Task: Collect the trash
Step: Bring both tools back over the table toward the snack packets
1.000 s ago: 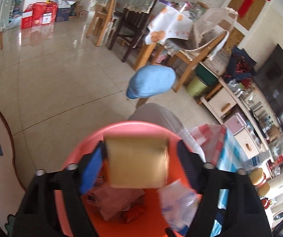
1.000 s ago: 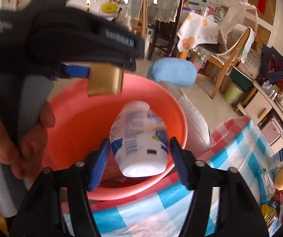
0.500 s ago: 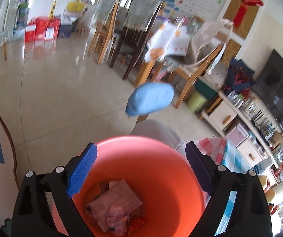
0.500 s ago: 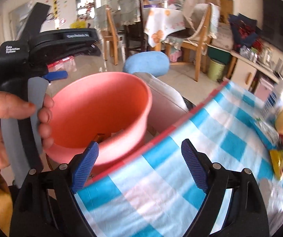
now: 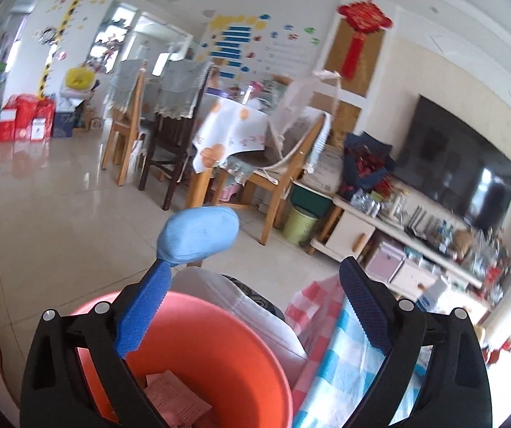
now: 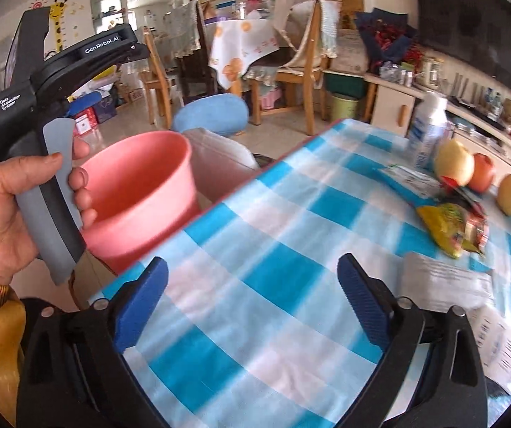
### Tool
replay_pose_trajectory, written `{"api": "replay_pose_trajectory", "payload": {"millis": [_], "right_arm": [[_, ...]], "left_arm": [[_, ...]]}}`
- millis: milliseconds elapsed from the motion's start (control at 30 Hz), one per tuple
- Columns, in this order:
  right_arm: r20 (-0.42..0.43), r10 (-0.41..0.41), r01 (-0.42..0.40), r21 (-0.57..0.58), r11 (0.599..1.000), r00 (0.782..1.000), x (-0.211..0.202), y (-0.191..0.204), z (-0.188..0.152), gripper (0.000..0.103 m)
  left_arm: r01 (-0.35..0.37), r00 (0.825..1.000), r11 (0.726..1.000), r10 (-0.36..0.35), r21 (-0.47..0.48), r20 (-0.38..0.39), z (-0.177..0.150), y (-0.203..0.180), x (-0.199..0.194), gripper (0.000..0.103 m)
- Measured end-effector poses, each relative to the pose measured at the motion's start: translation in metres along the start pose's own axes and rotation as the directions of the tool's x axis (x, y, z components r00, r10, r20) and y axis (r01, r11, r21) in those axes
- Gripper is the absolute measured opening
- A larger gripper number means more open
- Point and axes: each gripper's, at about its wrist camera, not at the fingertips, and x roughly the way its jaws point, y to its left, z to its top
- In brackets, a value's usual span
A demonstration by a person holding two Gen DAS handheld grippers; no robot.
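Observation:
An orange-pink bucket (image 5: 220, 349) stands beside the table with paper and wrappers inside; it also shows in the right wrist view (image 6: 138, 185). My left gripper (image 5: 252, 306) is open and empty above the bucket's rim. My right gripper (image 6: 252, 306) is open and empty over the blue checked tablecloth (image 6: 273, 235). On the table lie a yellow snack wrapper (image 6: 451, 228), a white paper sheet (image 6: 448, 281), a printed leaflet (image 6: 497, 342) and a blue-white packet (image 6: 408, 178).
A white spray bottle (image 6: 428, 128), apples and a tomato (image 6: 483, 174) stand at the table's far side. A chair with a blue cushion (image 5: 198, 235) is behind the bucket. Dining chairs (image 5: 170, 142) and a TV stand (image 5: 416, 228) lie beyond.
The left gripper dropped the tan block and the right gripper dropped the white bottle into the bucket; both opened. The right gripper swung right over the table; the left tilted up.

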Motion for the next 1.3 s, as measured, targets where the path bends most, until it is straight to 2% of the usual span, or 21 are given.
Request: {"api": "replay_pose_trajectory", "payload": {"millis": [100, 200, 267, 333, 433, 567, 767, 833, 933, 1000, 1100, 1300], "right_arm": [[-0.013, -0.024, 0.024, 0.042, 0.999, 1.0, -0.013, -0.015, -0.012, 0.099], [-0.036, -0.039, 0.041, 0.059, 0.997, 0.999, -0.023, -0.026, -0.023, 0.099], [-0.071, -0.059, 0.064, 0.068, 0.996, 0.996, -0.03, -0.034, -0.032, 0.099], [-0.066, -0.067, 0.074, 0.103, 0.992, 0.996, -0.041, -0.043, -0.039, 0.099], [-0.055, -0.072, 0.079, 0.145, 0.986, 0.996, -0.055, -0.056, -0.049, 0.099], [-0.053, -0.078, 0.085, 0.159, 0.984, 0.996, -0.067, -0.071, -0.056, 0.099], [-0.041, -0.097, 0.103, 0.225, 0.969, 0.994, -0.083, -0.101, -0.061, 0.099], [-0.033, -0.119, 0.124, 0.248, 0.961, 0.992, -0.09, -0.112, -0.061, 0.099], [-0.055, -0.172, 0.18, 0.284, 0.942, 0.984, -0.096, -0.13, -0.06, 0.099], [-0.023, -0.209, 0.205, 0.324, 0.924, 0.978, -0.103, -0.143, -0.063, 0.099], [-0.005, -0.223, 0.208, 0.376, 0.903, 0.975, -0.112, -0.164, -0.066, 0.099], [0.036, -0.28, 0.234, 0.454, 0.86, 0.959, -0.128, -0.208, -0.066, 0.099]], "left_arm": [[0.043, 0.999, 0.998, -0.042, 0.053, -0.022, -0.006, -0.021, -0.002, 0.094], [0.069, 0.997, 0.986, -0.061, 0.155, -0.05, -0.01, -0.044, -0.005, 0.094], [0.072, 0.997, 0.975, -0.068, 0.209, -0.025, -0.017, -0.059, -0.014, 0.095], [0.104, 0.995, 0.97, -0.101, 0.221, -0.028, -0.021, -0.068, -0.017, 0.096], [0.183, 0.982, 0.955, -0.164, 0.234, -0.097, -0.032, -0.086, -0.016, 0.096], [0.218, 0.973, 0.935, -0.184, 0.281, -0.142, -0.048, -0.106, -0.016, 0.096], [0.281, 0.95, 0.913, -0.221, 0.295, -0.222, -0.072, -0.133, -0.016, 0.096], [0.288, 0.946, 0.9, -0.214, 0.329, -0.243, -0.08, -0.144, -0.016, 0.096], [0.321, 0.931, 0.857, -0.21, 0.402, -0.298, -0.1, -0.166, -0.019, 0.096], [0.339, 0.924, 0.831, -0.207, 0.44, -0.32, -0.111, -0.177, -0.022, 0.096], [0.368, 0.912, 0.8, -0.211, 0.474, -0.351, -0.125, -0.191, -0.027, 0.096], [0.426, 0.885, 0.753, -0.231, 0.501, -0.405, -0.143, -0.208, -0.031, 0.096]]}}
